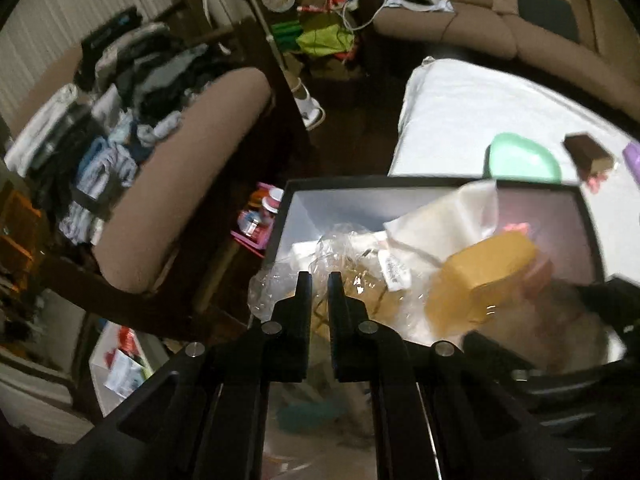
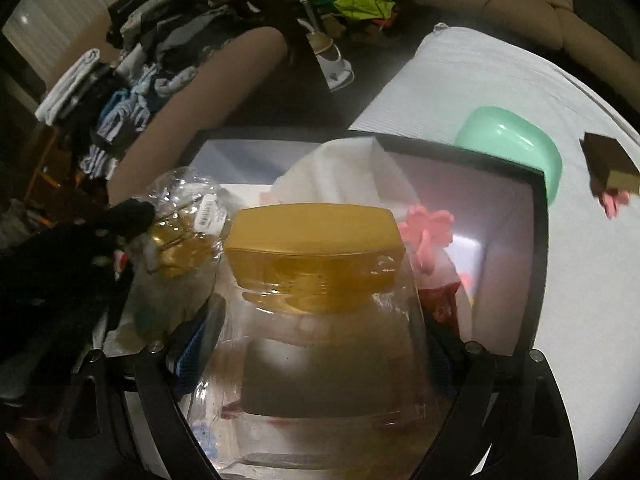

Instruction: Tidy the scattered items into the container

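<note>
The black-rimmed box (image 2: 538,216) is crowded at frame centre by a gold-capped clear jar (image 2: 320,264), crinkled plastic wrap (image 2: 180,200) and white cloth (image 2: 340,172); open white surface (image 2: 460,80) lies upper right, past the green bowl (image 2: 516,148).
</note>
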`<action>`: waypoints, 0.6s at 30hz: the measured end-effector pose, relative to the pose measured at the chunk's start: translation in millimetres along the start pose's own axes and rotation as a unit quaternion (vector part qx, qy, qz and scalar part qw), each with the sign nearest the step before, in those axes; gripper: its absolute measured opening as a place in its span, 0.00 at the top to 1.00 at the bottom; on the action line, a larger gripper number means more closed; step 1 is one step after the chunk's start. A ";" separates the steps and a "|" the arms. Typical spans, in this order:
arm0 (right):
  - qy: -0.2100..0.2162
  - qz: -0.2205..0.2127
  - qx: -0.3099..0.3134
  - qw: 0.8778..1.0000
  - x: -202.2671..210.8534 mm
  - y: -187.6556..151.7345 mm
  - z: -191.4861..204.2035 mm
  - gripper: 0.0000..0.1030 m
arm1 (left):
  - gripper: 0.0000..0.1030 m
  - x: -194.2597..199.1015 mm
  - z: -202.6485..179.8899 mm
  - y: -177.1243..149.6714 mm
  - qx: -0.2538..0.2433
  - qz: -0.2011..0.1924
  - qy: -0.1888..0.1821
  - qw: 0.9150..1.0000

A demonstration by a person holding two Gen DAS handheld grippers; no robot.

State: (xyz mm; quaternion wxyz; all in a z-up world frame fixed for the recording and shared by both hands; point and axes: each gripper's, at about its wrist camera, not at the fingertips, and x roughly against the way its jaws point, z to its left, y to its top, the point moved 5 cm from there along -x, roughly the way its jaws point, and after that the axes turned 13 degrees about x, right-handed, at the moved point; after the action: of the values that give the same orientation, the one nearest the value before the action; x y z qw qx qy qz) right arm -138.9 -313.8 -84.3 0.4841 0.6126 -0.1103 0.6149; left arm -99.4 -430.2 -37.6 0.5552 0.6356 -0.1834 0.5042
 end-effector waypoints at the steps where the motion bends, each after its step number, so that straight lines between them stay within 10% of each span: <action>1: 0.004 -0.003 0.007 1.000 4.0 -1.4 -2.2 0.10 | 0.88 5.1 -1.8 1.6 0.001 0.000 0.004 1.000; 2: 0.009 -0.011 0.011 1.000 11.0 -3.4 -4.6 0.10 | 0.81 11.3 -2.0 3.2 0.001 -0.005 0.006 1.000; 5: 0.012 -0.055 0.006 0.998 44.9 -13.3 -18.4 0.00 | 0.12 37.8 1.7 3.7 0.006 -0.033 0.024 0.999; 6: 0.005 -0.067 0.003 0.998 57.1 -15.8 -22.3 0.00 | 0.03 48.1 2.5 2.7 0.003 -0.047 0.030 0.998; 12: 0.049 -0.128 -0.009 0.990 151.5 -55.7 -57.2 0.00 | 0.03 119.2 5.0 -14.3 0.018 -0.087 -0.008 0.996; 18: -0.081 -0.157 -0.024 0.984 241.5 -159.4 -150.6 0.00 | 0.03 177.2 -49.0 -56.8 0.024 -0.076 -0.154 0.985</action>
State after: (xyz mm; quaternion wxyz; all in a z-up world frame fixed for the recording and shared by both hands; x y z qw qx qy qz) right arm -66.8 -12.1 16.6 0.5786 0.6583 -0.0665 0.4769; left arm -0.6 -310.7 76.4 0.5415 0.7307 -0.2060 0.3612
